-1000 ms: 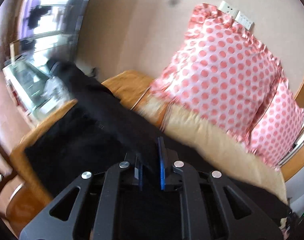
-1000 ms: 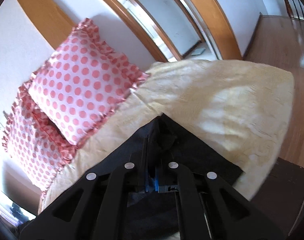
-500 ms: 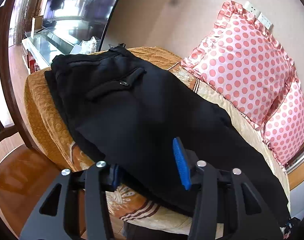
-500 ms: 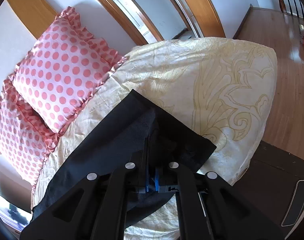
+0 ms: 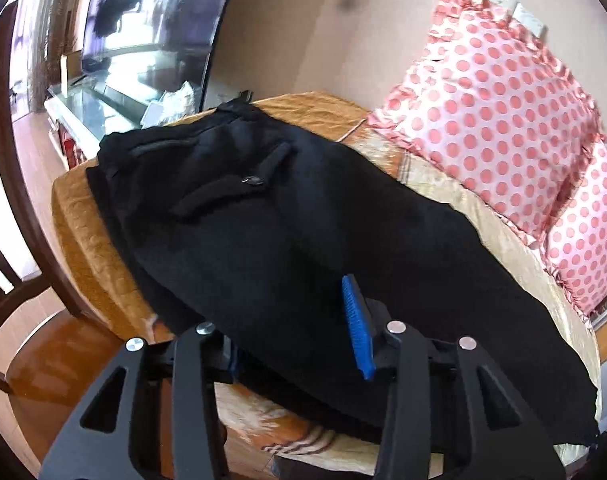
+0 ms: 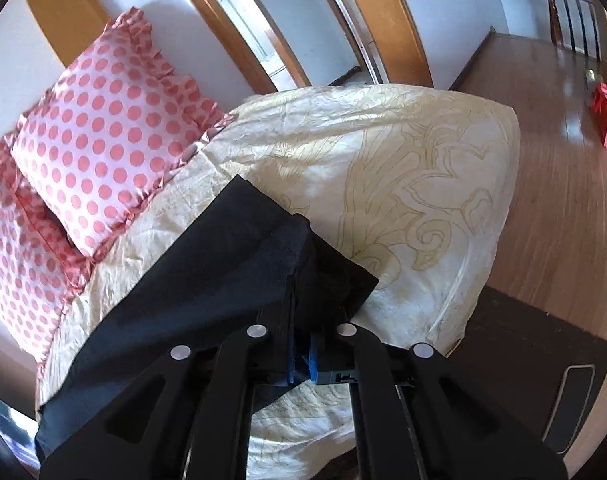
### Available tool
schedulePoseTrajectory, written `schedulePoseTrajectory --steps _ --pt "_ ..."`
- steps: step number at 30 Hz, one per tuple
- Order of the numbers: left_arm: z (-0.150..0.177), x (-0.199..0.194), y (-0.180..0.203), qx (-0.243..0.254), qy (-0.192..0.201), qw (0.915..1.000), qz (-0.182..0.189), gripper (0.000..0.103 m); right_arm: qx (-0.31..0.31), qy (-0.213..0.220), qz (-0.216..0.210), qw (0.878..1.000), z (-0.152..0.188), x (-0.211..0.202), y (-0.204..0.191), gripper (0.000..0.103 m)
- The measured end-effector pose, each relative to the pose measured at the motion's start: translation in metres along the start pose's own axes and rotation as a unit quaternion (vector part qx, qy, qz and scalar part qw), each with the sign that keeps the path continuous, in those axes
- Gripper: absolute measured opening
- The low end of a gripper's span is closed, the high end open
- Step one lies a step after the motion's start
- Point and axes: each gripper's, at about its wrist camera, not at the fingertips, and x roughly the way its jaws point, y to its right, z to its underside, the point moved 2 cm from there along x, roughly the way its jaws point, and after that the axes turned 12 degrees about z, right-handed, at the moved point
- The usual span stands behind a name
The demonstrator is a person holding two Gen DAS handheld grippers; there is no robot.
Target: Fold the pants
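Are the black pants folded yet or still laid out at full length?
Laid out lengthwise. The black pants stretch from waistband to hem across the bed cover; the right hand-held gripper pinches the hem end.

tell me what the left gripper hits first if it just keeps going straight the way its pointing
Most likely the black pants. The left gripper is open, with the cloth spread right ahead of and between its fingers on the cushion. Depth is hard to judge in the fisheye, but nothing else lies nearer in that line.

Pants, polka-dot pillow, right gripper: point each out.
pants (image 5: 287,240), left wrist view, mid seat panel.
polka-dot pillow (image 6: 103,140), right wrist view, centre face.
right gripper (image 6: 302,354), right wrist view, between shut fingertips clamping the hem.
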Motion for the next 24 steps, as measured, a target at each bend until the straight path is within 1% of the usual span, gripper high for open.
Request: schedulePoseTrajectory --steps 1,3,4,5,6,7,9,10,12,13,14,15,16,17,18,19,21,22,23,24 --pt "0.001 0.0 -0.003 -0.004 -0.004 1.0 0.005 0.042 -0.001 -0.001 -0.003 1.0 0.0 -0.002 0.001 0.01" --pt "0.002 -0.004 -0.001 0.009 -0.006 0.9999 0.003 0.047 0.002 0.012 0.001 1.0 -0.003 -0.01 0.004 0.019" --pt "0.003 -0.008 0.002 0.024 -0.006 0.9997 -0.004 0.059 0.004 0.023 0.007 1.0 -0.005 -0.014 0.006 0.035" --pt "0.002 -0.013 0.005 0.034 -0.001 0.9994 -0.009 0.072 0.008 0.039 0.019 0.999 -0.008 -0.02 0.01 0.059" --pt "0.002 -0.016 0.007 0.039 0.004 0.9991 -0.013 0.075 0.013 0.048 0.025 0.998 -0.011 -0.024 0.013 0.065" --pt "0.002 -0.024 0.011 0.049 0.017 0.9985 -0.018 0.077 0.023 0.057 0.026 0.998 -0.015 -0.027 0.018 0.066" --pt "0.001 -0.033 0.015 0.056 0.027 0.9979 -0.02 0.082 0.03 0.056 0.025 0.998 -0.018 -0.026 0.025 0.066" --pt "0.002 -0.039 0.02 0.062 0.039 0.9971 -0.021 0.085 0.032 0.053 0.027 0.998 -0.018 -0.025 0.029 0.065" --pt "0.003 -0.045 0.031 0.08 0.054 0.9953 -0.015 0.086 0.034 0.048 0.031 0.998 -0.017 -0.022 0.032 0.06" --pt "0.006 -0.047 0.042 0.097 0.056 0.9936 -0.01 0.086 0.037 0.05 0.035 0.997 -0.017 -0.021 0.033 0.058" --pt "0.008 -0.046 0.056 0.118 0.057 0.9913 -0.001 0.087 0.027 0.061 0.038 0.997 -0.018 -0.023 0.029 0.058" --pt "0.01 -0.045 0.064 0.13 0.056 0.9899 0.004 0.088 0.005 0.08 0.043 0.996 -0.021 -0.028 0.022 0.058" --pt "0.014 -0.042 0.078 0.152 0.052 0.9869 0.018 0.091 -0.014 0.094 0.045 0.994 -0.024 -0.031 0.014 0.058" --pt "0.018 -0.038 0.089 0.169 0.047 0.9841 0.03 0.092 -0.062 0.12 0.044 0.99 -0.031 -0.034 -0.005 0.058" --pt "0.023 -0.034 0.1 0.186 0.041 0.9808 0.042 0.092 -0.09 0.128 0.039 0.987 -0.036 -0.034 -0.017 0.058" --pt "0.03 -0.028 0.114 0.206 0.033 0.9764 0.056 0.093 -0.109 0.128 0.032 0.985 -0.041 -0.03 -0.027 0.058" --pt "0.045 -0.015 0.136 0.237 0.019 0.9685 0.074 0.094 -0.151 0.094 0.004 0.984 -0.057 -0.009 -0.053 0.058" --pt "0.056 -0.006 0.15 0.257 0.006 0.9627 0.084 0.094 -0.167 0.073 -0.001 0.983 -0.064 0.004 -0.064 0.058" --pt "0.063 -0.001 0.158 0.268 -0.001 0.9592 0.09 0.095 -0.181 0.06 0.001 0.982 -0.067 0.014 -0.073 0.058" --pt "0.073 0.006 0.169 0.285 -0.014 0.9535 0.098 0.095 -0.194 0.05 0.008 0.98 -0.07 0.024 -0.079 0.058"
